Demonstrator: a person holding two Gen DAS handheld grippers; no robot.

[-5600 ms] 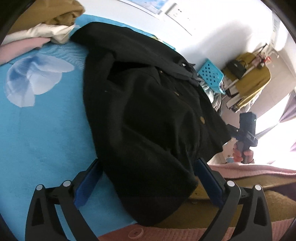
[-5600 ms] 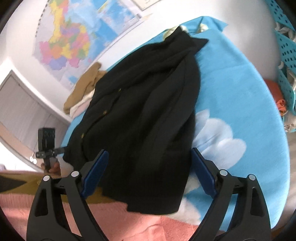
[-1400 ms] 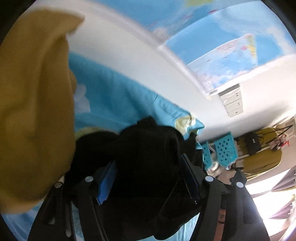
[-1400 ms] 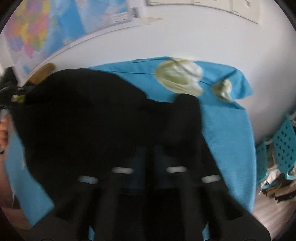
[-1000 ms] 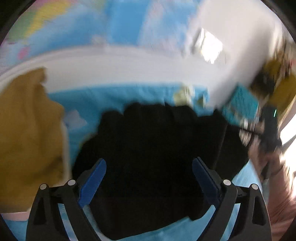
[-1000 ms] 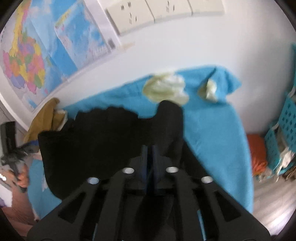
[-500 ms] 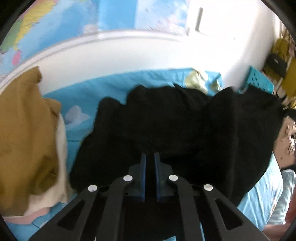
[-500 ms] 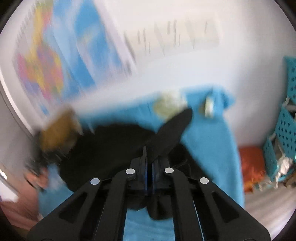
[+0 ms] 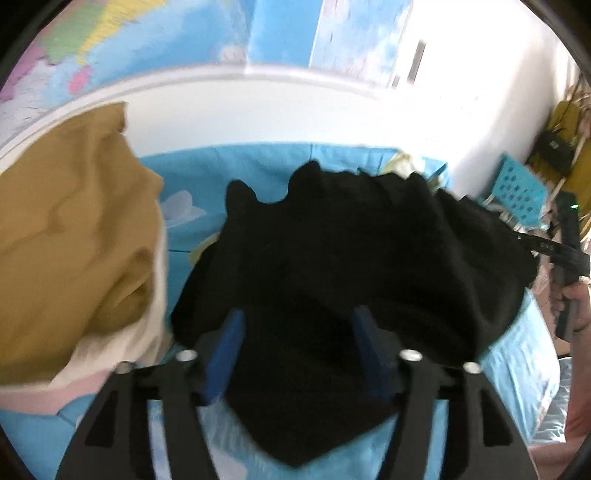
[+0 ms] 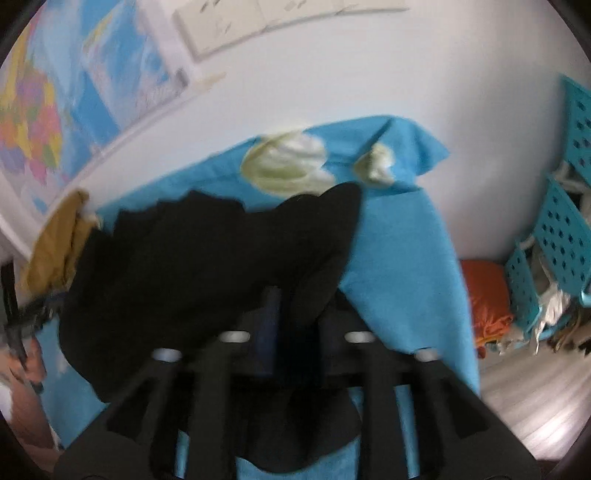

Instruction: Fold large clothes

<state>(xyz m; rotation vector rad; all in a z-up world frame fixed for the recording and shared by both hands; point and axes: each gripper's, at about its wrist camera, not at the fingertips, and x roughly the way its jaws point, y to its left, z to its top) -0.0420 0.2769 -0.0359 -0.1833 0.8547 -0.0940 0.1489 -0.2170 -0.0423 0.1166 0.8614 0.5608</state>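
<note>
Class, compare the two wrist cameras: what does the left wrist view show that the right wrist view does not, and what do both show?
Only the left wrist view shows the pink fabric under the mustard clothes. Only the right wrist view shows the orange item on the floor and the wall sockets. Both show the black garment on the blue sheet, the mustard clothes, a wall map and turquoise baskets. Both grippers are opening over the black fabric.

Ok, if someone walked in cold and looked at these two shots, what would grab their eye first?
The big black coat, bunched across the middle of the bright blue bedsheet, lying between both grippers' opening jaws. Next, the mustard-yellow garment heaped at the left, by the wall. Then the colourful maps on the white wall above the bed.
</note>
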